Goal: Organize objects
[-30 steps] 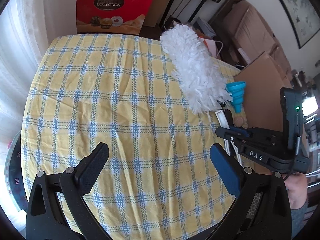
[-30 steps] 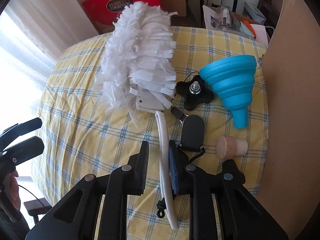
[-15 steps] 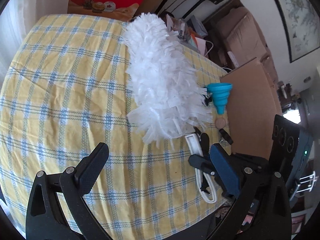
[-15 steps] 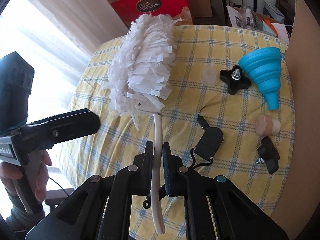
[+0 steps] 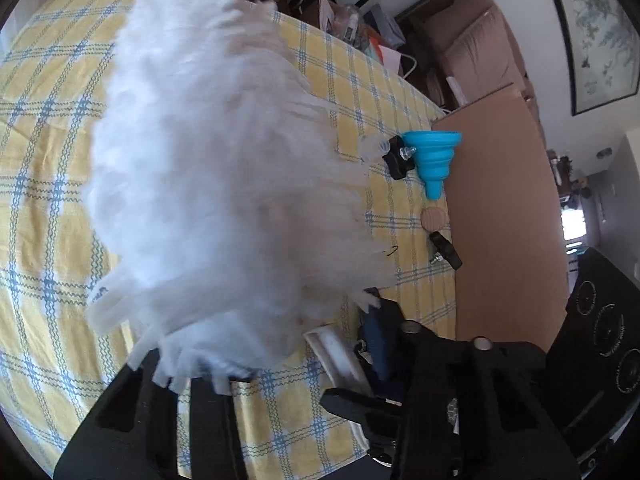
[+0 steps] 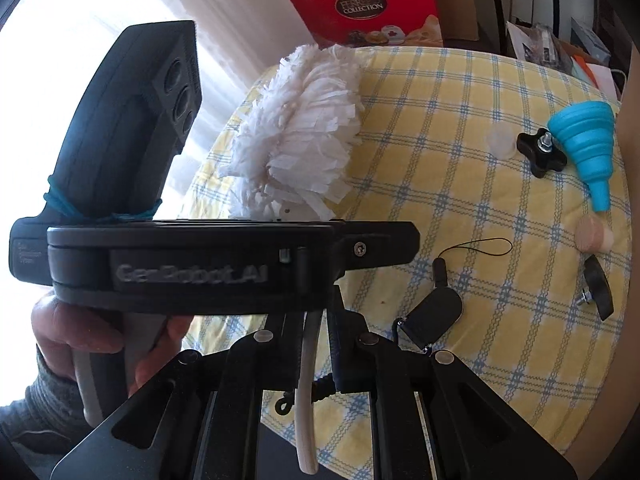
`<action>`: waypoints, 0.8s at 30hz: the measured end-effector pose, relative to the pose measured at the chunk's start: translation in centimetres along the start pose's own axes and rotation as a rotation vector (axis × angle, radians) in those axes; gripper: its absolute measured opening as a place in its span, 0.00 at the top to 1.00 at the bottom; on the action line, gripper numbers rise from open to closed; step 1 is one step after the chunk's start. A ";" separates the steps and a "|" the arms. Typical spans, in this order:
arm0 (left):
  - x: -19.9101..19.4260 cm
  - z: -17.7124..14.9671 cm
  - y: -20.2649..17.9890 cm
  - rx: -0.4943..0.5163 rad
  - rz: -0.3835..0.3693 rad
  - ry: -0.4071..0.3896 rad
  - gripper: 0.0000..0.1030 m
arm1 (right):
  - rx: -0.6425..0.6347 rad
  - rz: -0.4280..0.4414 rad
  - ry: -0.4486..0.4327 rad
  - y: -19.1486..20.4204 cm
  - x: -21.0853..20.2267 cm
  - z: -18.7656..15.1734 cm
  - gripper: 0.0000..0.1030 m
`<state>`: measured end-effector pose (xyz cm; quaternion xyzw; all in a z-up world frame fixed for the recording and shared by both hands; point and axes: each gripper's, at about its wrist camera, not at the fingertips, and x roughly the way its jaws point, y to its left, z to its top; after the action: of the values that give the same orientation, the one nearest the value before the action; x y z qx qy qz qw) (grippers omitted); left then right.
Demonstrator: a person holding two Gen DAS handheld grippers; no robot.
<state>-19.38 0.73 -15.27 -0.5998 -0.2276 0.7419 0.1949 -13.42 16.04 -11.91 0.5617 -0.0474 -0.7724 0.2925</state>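
A white fluffy duster [image 5: 216, 184] fills the left wrist view, blurred, its head lifted above the yellow checked tablecloth [image 5: 48, 152]. My right gripper [image 6: 314, 344] is shut on the duster's white handle [image 6: 306, 420]; the head [image 6: 300, 136] sticks out ahead of it. My left gripper [image 5: 260, 380] sits under the duster head, which hides its left fingertip; the jaws stand wide apart and hold nothing. Its body [image 6: 192, 264] crosses the right wrist view just in front of the right gripper.
On the cloth at right lie a blue funnel [image 6: 584, 144], a black star knob [image 6: 540, 152], a clear cap [image 6: 500, 142], a wooden cork [image 6: 592, 232], a second black knob [image 6: 598, 288] and a black tag with cord [image 6: 436, 316]. A cardboard panel [image 5: 504, 208] stands at the table's right edge.
The right gripper has lifted the duster by its handle and carried it left. The left gripper has moved in close under the duster head.
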 end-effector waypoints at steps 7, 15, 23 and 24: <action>-0.8 -0.5 1.3 0.017 0.022 0.003 0.84 | 0.080 0.042 -0.024 -3.0 -1.3 -0.6 0.71; -1.5 -0.6 1.8 0.003 0.011 -0.012 0.84 | 0.044 -0.122 0.012 -2.8 0.4 -1.4 0.75; -2.4 -0.6 1.6 0.020 0.016 -0.023 0.84 | -0.062 -0.257 0.015 -1.3 1.5 -1.4 0.90; -2.6 -0.6 1.5 0.024 0.019 -0.028 0.84 | -0.079 -0.281 0.009 -1.0 1.3 -1.4 0.92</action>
<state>-18.30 -1.90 -14.17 -0.5890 -0.2158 0.7548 0.1918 -12.80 16.62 -13.92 0.5542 0.0633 -0.8046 0.2035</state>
